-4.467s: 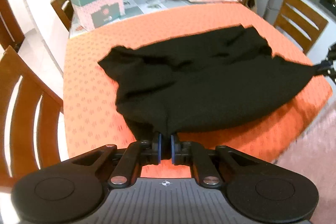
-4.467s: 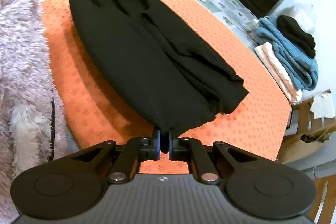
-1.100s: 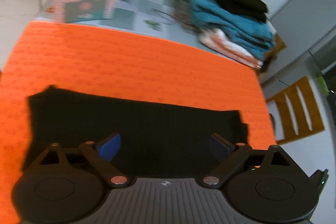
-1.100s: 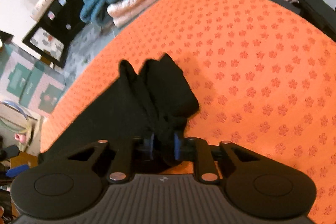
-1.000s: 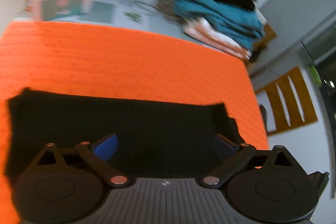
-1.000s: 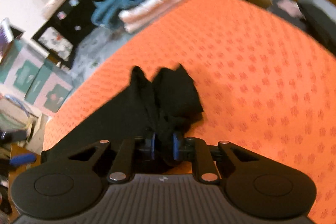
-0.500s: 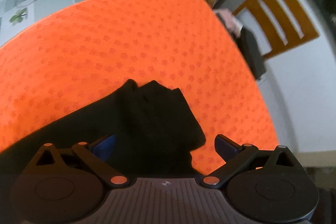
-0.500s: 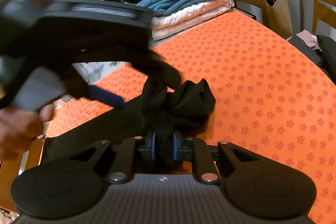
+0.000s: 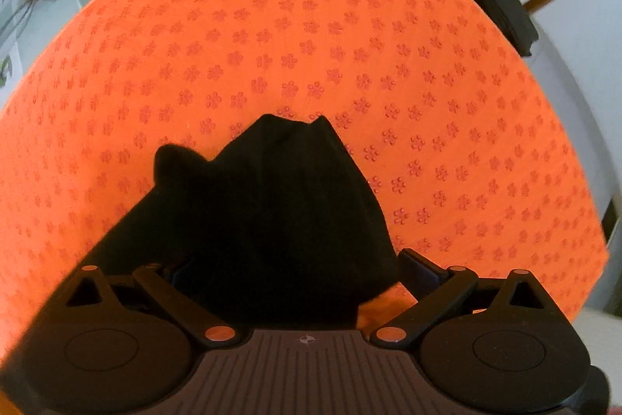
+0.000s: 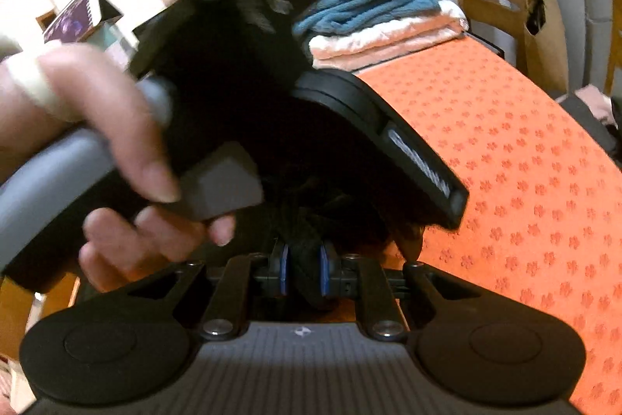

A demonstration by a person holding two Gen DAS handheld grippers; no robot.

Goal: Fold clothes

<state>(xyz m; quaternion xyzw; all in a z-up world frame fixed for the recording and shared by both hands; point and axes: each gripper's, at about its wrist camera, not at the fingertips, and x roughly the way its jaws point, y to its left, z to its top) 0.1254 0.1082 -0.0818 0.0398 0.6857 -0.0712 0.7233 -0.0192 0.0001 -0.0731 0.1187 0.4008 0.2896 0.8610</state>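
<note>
Left gripper (image 9: pixel 295 269): jaws standing spread over the black garment (image 9: pixel 272 205).
Right gripper (image 10: pixel 304 269): pinching a bunched fold of the garment.
Garment: lying at 6 o'clock on the orange cloth (image 9: pixel 350 45).
Obstruction: a hand (image 10: pixel 116 142) blocking the right view.
Folded stack (image 10: pixel 385 26): sitting at 12 o'clock.

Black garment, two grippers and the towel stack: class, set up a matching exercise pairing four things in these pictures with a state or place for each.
Things:
1. left gripper
2. right gripper
3. black garment
4. folded towels

States or places:
A. stacked at the far end of the table
B. open, jaws spread wide over the cloth
C. bunched on the orange mat
D. shut on a pinch of black cloth

Pairs: 1-B, 2-D, 3-C, 4-A
</note>
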